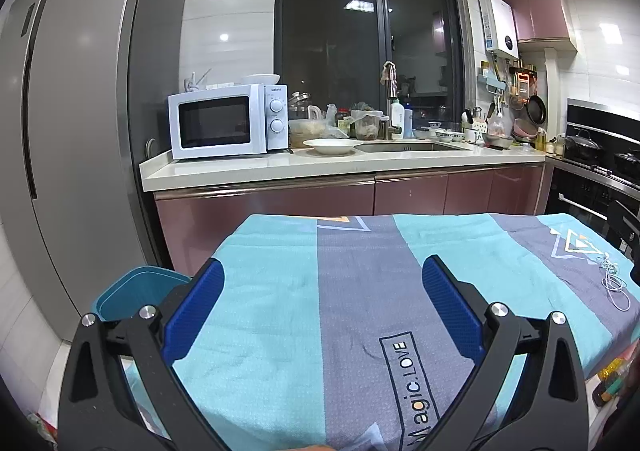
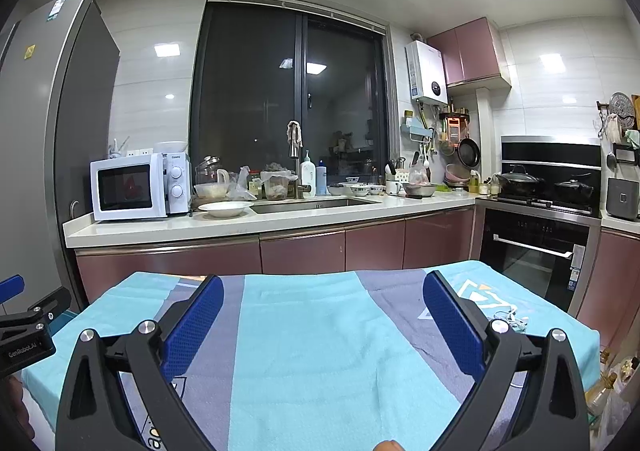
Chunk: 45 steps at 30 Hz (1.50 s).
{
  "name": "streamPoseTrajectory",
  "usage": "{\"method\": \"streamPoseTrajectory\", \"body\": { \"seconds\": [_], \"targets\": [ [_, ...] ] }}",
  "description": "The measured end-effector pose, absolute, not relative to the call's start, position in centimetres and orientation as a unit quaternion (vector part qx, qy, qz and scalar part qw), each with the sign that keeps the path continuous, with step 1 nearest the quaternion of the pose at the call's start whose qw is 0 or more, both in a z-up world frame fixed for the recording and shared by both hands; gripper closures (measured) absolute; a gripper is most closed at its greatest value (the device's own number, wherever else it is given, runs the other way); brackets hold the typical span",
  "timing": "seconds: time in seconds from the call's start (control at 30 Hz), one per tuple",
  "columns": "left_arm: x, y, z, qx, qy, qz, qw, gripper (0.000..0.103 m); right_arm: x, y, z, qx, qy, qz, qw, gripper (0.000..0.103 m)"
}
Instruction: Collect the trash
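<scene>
Black tongs [image 1: 322, 267] with blue textured pads [image 1: 198, 307] and silver screws [image 1: 147, 311]

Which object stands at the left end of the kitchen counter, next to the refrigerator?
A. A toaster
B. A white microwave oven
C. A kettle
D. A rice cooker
B: a white microwave oven with two round knobs stands at the left end of the counter, right beside the tall grey refrigerator; a white plate lies to its right, before the sink.
</scene>
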State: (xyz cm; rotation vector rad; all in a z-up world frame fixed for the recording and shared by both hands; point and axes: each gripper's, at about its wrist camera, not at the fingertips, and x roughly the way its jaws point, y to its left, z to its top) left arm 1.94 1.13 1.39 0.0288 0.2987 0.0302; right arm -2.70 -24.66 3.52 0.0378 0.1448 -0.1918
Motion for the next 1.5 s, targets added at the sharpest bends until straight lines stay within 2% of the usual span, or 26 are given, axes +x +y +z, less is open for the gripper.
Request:
{"method": "streamPoseTrajectory", "body": {
  "seconds": [1.5],
  "targets": [
    [1.05,1.61,1.92,-0.002,0.130,-0.005,0.992,0.005,-3.25,-24.67,3.59,0.015,0.059,-0.100,0.993,0.006]
  ]
}}
